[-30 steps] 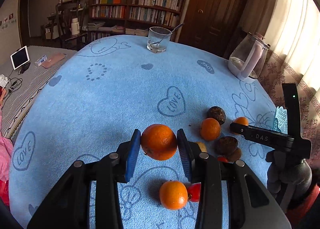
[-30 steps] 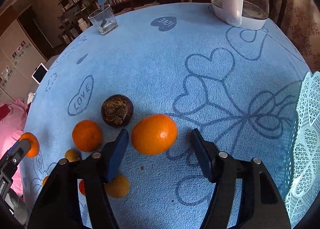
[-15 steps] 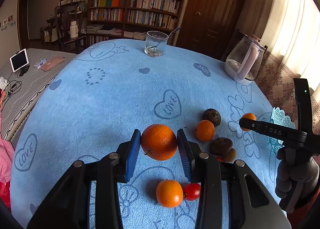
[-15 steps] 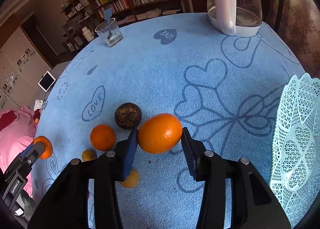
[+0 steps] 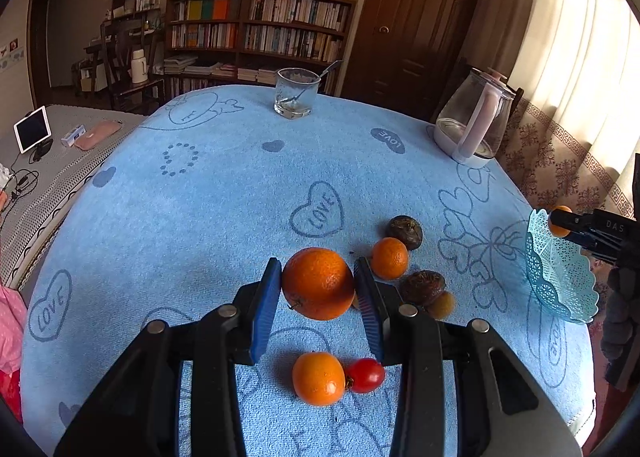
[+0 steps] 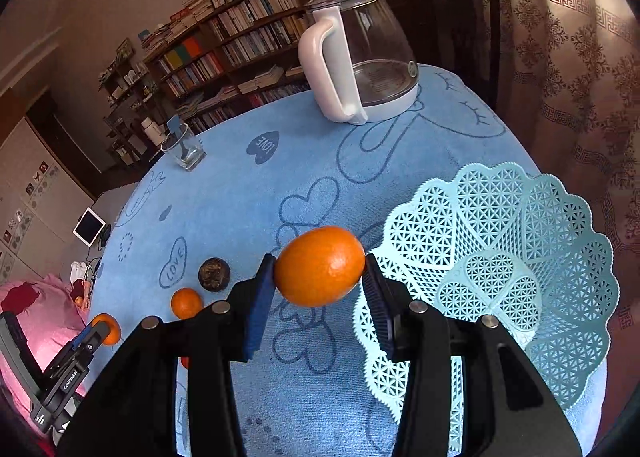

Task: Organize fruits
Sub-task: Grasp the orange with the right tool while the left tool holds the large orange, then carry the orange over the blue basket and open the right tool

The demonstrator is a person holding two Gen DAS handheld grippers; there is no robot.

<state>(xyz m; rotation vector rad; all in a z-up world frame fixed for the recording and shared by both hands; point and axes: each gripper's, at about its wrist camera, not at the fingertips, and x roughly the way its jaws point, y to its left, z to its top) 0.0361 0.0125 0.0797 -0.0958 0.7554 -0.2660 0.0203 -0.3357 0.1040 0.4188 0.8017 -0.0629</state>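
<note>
Where the left view shows basket (image 5: 560, 277) edge, right view its lattice interior (image 6: 500, 257).

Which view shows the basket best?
The right wrist view: the basket fills its right side, with the whole lattice bowl and no fruit inside. The left wrist view shows it side-on at the right edge, interior mostly hidden.

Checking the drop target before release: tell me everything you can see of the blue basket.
The blue basket is a pale turquoise, plastic-looking bowl of open lattice mesh, its wall formed of heart-shaped panels with a scalloped rim. It stands upright at the table's edge on the blue cloth, near the curtain. It appears empty: only mesh shows inside. The right gripper holds an orange beside and over its near rim, not touching it. In the left wrist view it shows in profile at the right edge.
</note>
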